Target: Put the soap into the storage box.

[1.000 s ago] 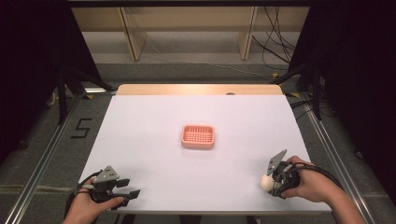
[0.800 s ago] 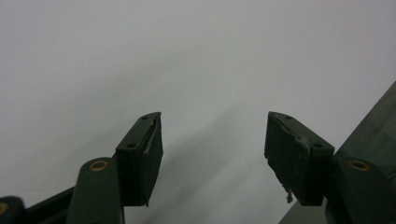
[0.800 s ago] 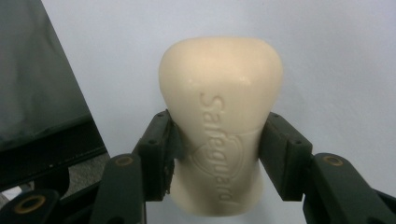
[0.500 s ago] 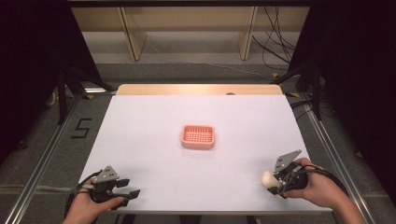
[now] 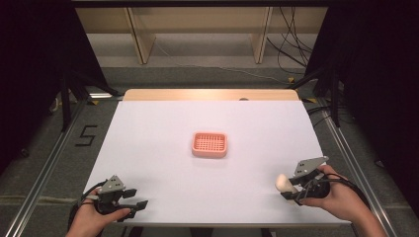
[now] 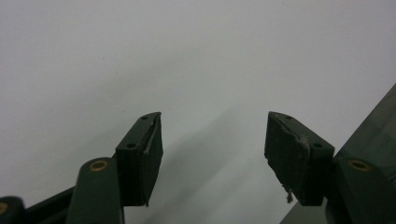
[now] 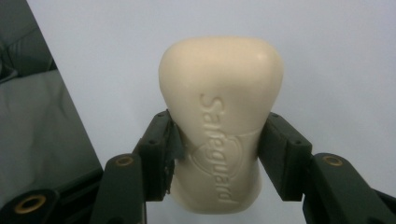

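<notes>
Right now your right gripper [image 5: 290, 189] clamps a cream soap bar [image 7: 219, 135] between its fingers, the bar's rounded end jutting past the tips. Your left gripper [image 5: 138, 197] has its fingers spread wide over bare white table [image 5: 163, 128]. Well ahead of both sits a pink, seemingly slotted soap dish [image 5: 210, 144].

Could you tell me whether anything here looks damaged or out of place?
Slightly: the black pad on one jaw of the open left gripper looks frayed and peeling along its edge. Otherwise the cream embossed soap bar sits squarely in the right gripper, and the pink slatted soap dish lies flat.
</notes>
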